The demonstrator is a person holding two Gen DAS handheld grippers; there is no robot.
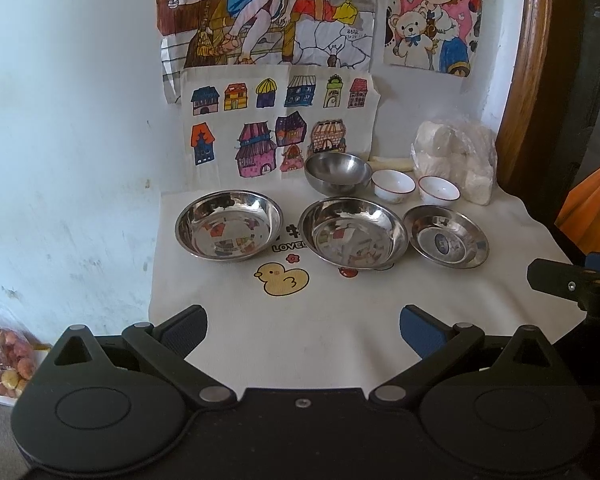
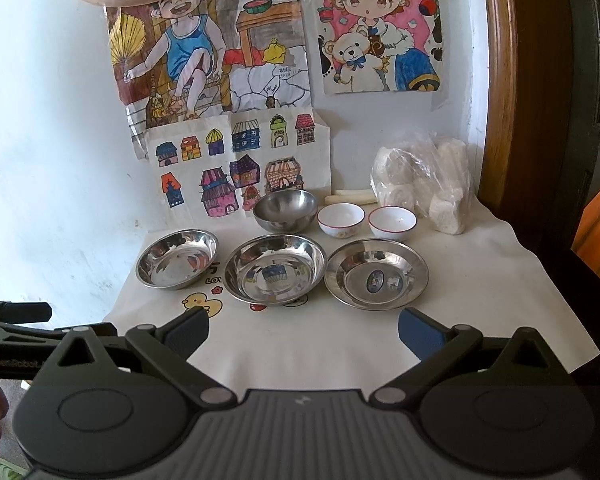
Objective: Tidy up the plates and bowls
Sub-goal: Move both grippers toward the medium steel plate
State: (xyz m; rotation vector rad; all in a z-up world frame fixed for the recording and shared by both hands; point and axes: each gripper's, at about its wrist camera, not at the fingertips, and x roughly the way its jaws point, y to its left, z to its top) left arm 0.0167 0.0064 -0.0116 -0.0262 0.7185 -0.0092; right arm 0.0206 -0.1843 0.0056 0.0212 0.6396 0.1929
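Steel plates are smooth and shallow-rimmed: a poor pinch could let one slip, and a sliding rim could drag the loose cloth [image 2: 480,280] on the desk or knock the ceramic bowls [image 2: 392,222]. Left tool [image 1: 303,330] and right tool [image 2: 303,330] both stand apart, empty. Three steel plates [image 2: 274,274] lie ahead of them, the steel bowl [image 2: 285,210] and ceramic bowls behind.

Black left tool [image 1: 303,332] and right tool [image 2: 303,334], blue-padded fingers, silver rivets
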